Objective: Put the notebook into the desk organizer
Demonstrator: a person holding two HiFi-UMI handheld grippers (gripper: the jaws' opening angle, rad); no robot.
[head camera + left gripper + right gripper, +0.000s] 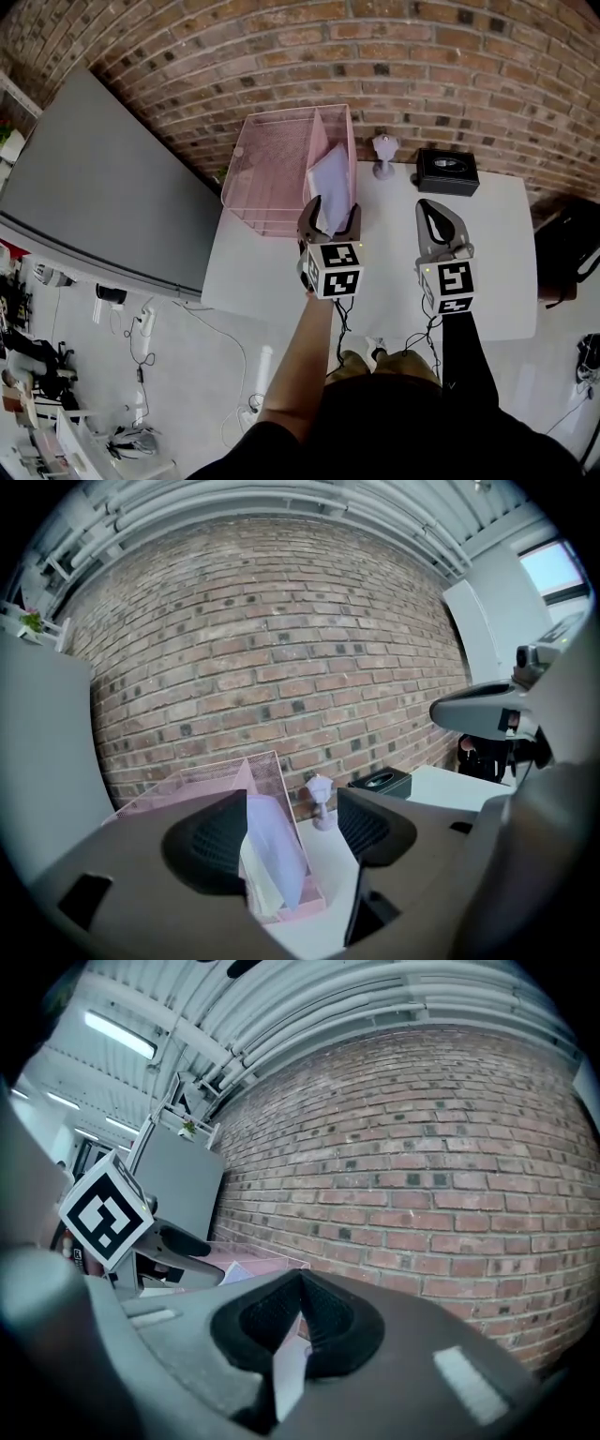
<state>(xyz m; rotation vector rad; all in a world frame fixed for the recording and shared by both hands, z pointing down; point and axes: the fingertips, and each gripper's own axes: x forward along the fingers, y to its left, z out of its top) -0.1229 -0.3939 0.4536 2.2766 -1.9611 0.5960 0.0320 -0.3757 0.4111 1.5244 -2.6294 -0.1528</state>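
Seemingly notebook (330, 183) stands tilted (long axis up) in organizer (281, 118)

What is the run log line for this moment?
notebook: leaning in desk organizer, narrow compartment | left tool: open, straddles notebook | right tool: shut, empty

This looks like a lab or test workroom in an industrial-style building, not a home: a bare brick wall (375, 56) rises behind a plain white table (506, 281), exposed pipes (309, 1026) and a strip light (117, 1033) run overhead, a large grey panel (94, 187) stands to one side, loose cables (141, 349) trail over the pale floor (211, 380), cluttered gear (28, 375) sits at the edge, and a pink desk organizer (272, 169) stands on the table
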